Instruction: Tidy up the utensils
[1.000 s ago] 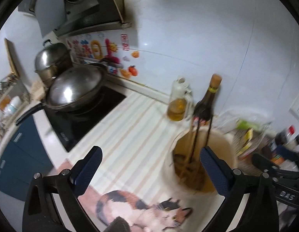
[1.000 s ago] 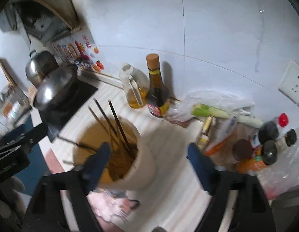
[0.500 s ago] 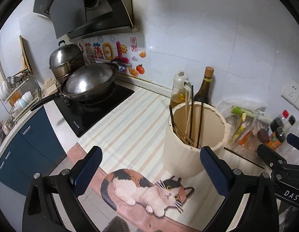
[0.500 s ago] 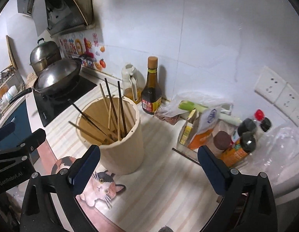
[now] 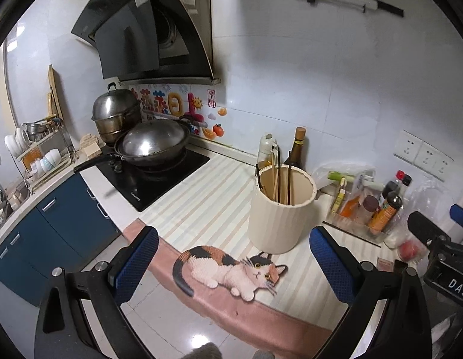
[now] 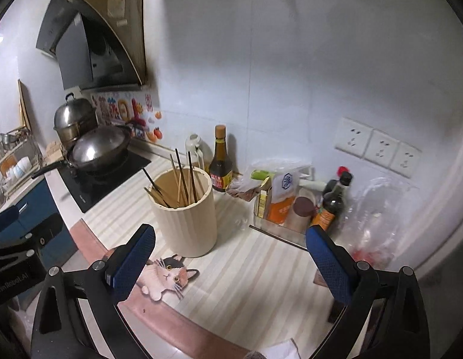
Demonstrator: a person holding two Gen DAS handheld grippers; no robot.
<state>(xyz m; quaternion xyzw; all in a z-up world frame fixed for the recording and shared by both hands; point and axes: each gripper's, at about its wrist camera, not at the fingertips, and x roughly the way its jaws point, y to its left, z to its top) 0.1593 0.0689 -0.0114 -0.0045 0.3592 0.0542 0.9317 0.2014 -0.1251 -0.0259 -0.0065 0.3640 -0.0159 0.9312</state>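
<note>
A cream ribbed utensil holder stands on the striped counter mat and holds several chopsticks; it also shows in the right wrist view with its chopsticks. One dark chopstick lies on the mat to the holder's right, in front of the condiment tray; it shows in the left wrist view too. My left gripper is open and empty, back from the counter edge. My right gripper is open and empty, also held back above the counter front.
An induction hob with a wok and a steel pot stands at the left. Oil bottle and sauce bottle stand behind the holder. A tray of condiment bottles and plastic bags crowd the right. A cat picture marks the mat's front.
Both grippers have pulled back and up from the holder, which now looks smaller and farther away. Both stay open and empty.
</note>
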